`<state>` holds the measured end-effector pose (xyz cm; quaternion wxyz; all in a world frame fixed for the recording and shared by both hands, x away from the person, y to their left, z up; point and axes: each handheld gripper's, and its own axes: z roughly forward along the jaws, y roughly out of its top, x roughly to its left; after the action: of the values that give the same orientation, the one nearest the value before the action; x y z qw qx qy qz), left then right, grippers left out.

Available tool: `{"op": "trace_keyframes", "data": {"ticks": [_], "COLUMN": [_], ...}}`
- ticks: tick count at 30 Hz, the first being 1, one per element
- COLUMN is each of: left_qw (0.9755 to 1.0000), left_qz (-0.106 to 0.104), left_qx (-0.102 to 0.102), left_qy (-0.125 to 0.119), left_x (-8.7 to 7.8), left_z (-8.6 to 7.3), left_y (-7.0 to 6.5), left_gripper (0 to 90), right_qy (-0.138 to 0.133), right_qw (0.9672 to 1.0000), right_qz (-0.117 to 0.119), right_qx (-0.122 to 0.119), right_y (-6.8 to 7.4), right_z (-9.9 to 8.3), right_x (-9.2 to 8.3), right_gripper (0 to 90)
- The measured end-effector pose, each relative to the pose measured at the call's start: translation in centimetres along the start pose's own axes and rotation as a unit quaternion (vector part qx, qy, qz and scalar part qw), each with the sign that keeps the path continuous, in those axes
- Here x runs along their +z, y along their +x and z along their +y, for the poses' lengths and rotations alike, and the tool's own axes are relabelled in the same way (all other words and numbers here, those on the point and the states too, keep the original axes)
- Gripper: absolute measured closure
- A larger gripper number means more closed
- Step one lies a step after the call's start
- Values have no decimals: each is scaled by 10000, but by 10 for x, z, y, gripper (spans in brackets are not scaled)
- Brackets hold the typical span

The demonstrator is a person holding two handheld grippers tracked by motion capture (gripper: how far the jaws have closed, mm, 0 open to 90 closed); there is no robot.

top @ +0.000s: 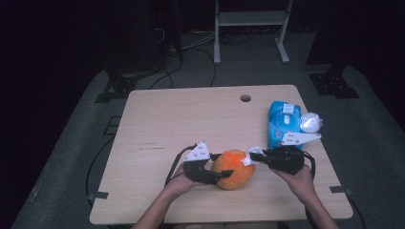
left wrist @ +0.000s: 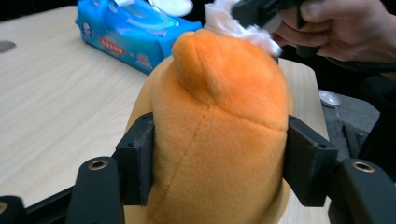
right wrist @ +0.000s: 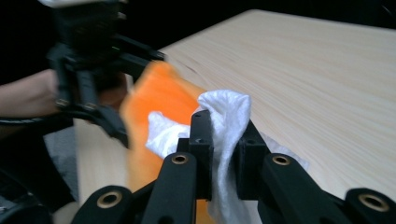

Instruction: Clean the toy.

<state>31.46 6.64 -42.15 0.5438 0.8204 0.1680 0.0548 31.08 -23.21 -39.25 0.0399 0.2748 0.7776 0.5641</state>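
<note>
High view had the orange plush toy (top: 232,169) sitting near the front edge of the wooden table (top: 167,124), the left gripper (top: 217,174) clamped on its left side and the right gripper (top: 249,157) at its top right, pinching a white wet wipe (top: 247,159). A blue wipes pack (top: 283,121) lay far right.

Left gripper view showed the jaws squeezing the plush toy (left wrist: 219,140) at both flanks, its pile dented: soft and light by the look, best held round the middle.

Right gripper view had the jaws narrow, nipping the wet wipe (right wrist: 224,121), limp and thin, against the toy (right wrist: 159,98).
</note>
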Motion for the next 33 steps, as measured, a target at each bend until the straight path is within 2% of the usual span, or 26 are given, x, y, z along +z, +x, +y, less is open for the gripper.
{"op": "trace_keyframes", "data": {"ticks": [2, 4, 6, 7, 9, 12, 14, 17, 20, 22, 25, 27, 29, 32, 33], "left_qw": [10000, 9999, 9998, 9998, 9999, 9999, 9999, 9998, 9999, 9999, 9998, 9995, 9992, 9988, 9989], "left_qz": [28, 43, 50, 49, 75, 109, 129, 147, 17, -23, -166, -206, -293, -412, -430], "left_qx": [34, 145, 173, 157, 121, 32, 50, 120, 153, 169, 130, 241, 245, 231, 134], "left_qy": [48, 72, 94, 88, 83, 41, 60, 114, -32, 25, -73, -62, -70, 121, 102], "left_x": [5, 7, 5, 4, 1, -1, 4, 9, 8, 10, 10, 7, 6, 9, 11], "left_z": [0, 2, 4, 4, 4, 4, 2, 2, -2, -7, -14, -16, -18, -25, -26], "left_y": [-4, -9, -11, -11, -9, -6, -8, -10, -3, 3, 9, 12, 15, 20, 21], "left_gripper": [368, 372, 374, 376, 379, 379, 377, 328, 193, 96, 88, 88, 89, 88, 81], "right_qy": [-64, -47, 65, 60, 40, 9, -83, 50, 78, 76, 97, 111, 76, 42, 49], "right_qw": [9995, 9984, 9976, 9977, 9988, 9993, 9992, 9983, 9989, 9991, 9991, 9992, 9996, 9999, 9999], "right_qz": [220, 260, 200, 165, 168, -59, -32, -47, -19, 4, -10, -19, -38, -11, -1], "right_qx": [-222, -503, -658, -655, -461, -378, -378, -579, -453, -405, -419, -385, -284, -166, -158], "right_y": [14, 27, 32, 31, 23, 18, 21, 27, 23, 21, 19, 16, 12, 8, 7], "right_z": [7, 13, 14, 12, 8, 6, 8, 10, 6, 4, 3, 3, 1, 0, -1], "right_x": [6, 14, 19, 19, 17, 12, 12, 20, 20, 18, 17, 16, 14, 12, 12], "right_gripper": [795, 793, 794, 795, 795, 795, 795, 794, 794, 794, 794, 794, 794, 794, 794]}}
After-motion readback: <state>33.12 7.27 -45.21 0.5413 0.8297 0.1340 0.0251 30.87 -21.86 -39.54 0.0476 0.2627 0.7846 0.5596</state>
